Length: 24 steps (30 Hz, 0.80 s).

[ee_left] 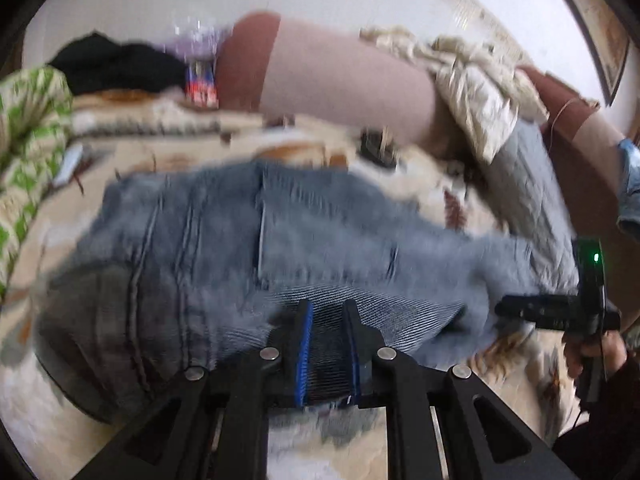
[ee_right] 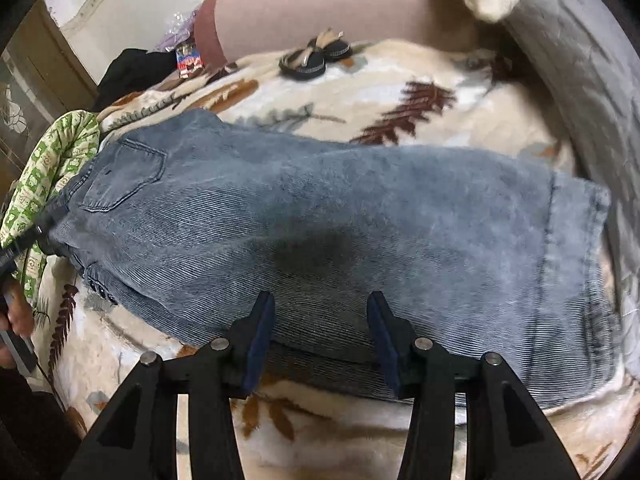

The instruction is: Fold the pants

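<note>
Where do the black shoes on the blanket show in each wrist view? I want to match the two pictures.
Left wrist view: the black shoes lie blurred, above centre, just under the pink bolster.
Right wrist view: they sit near the top, left of centre, clear, on the leaf-print blanket.
Shared landmark: the bolster, right behind them in both.

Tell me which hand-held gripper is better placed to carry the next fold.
Probably left: the left hand-held gripper is shut on the jeans, while the right hand-held gripper is open above them, holding nothing.
</note>
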Each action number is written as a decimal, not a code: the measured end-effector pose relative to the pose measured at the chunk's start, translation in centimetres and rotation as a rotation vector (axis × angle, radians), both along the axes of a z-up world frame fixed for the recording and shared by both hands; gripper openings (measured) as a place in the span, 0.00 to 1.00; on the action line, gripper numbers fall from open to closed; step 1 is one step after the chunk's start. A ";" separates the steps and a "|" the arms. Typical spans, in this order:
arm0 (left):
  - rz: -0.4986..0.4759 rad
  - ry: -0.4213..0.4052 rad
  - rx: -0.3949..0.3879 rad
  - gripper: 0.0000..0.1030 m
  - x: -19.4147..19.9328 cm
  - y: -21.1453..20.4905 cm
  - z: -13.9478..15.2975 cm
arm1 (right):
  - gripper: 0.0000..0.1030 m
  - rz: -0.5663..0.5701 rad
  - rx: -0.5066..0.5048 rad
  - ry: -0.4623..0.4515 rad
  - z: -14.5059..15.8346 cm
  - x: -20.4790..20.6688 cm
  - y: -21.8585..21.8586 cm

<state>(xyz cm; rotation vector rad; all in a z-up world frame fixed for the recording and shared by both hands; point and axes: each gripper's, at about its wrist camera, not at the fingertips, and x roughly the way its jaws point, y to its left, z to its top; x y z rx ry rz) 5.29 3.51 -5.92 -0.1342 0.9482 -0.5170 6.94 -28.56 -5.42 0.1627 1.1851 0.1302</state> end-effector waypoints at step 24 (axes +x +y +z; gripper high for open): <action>-0.005 -0.201 -0.055 0.21 -0.4 1.0 4.1 | 0.47 -0.053 0.219 -0.153 5.3 -1.3 -5.7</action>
